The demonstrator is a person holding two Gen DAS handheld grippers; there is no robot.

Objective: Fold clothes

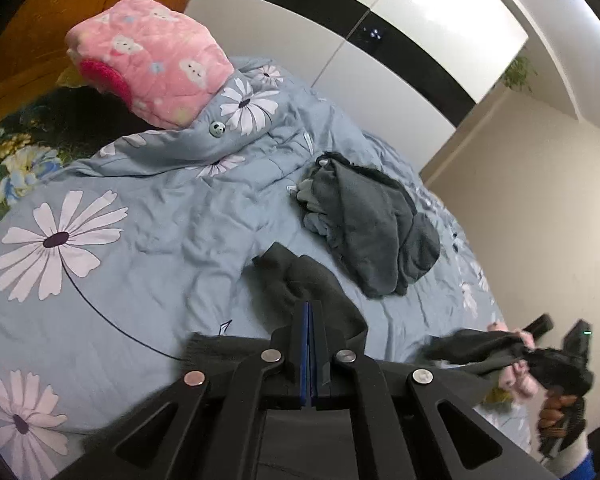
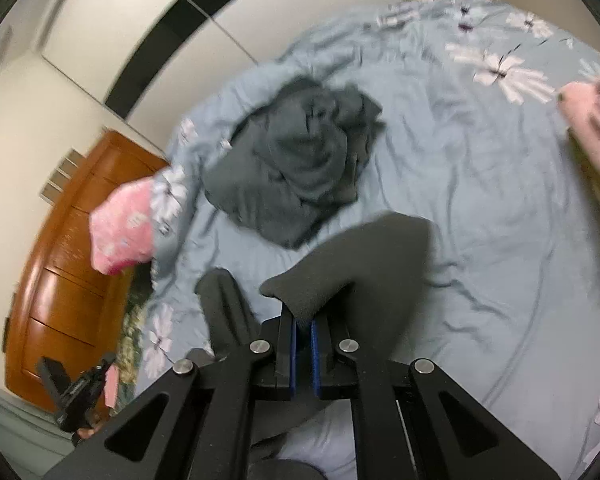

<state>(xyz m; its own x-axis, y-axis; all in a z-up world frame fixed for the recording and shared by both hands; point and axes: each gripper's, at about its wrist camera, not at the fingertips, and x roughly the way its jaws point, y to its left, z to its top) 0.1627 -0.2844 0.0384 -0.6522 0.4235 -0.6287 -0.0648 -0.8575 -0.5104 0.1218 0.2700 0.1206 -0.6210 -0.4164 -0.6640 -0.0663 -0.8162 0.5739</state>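
Note:
I hold a dark olive-grey garment between both grippers above a bed. My left gripper is shut on its cloth, the blue pads pressed together. My right gripper is shut on another part of the same garment, with cloth bunched between its pads. The right gripper also shows in the left wrist view at the far right, holding the cloth. A pile of grey clothes lies on the bed beyond; it also shows in the right wrist view.
The bed has a light blue duvet with white daisies. A folded pink blanket sits near the wooden headboard. A pink cloth lies at the right. A white and black wardrobe stands behind the bed.

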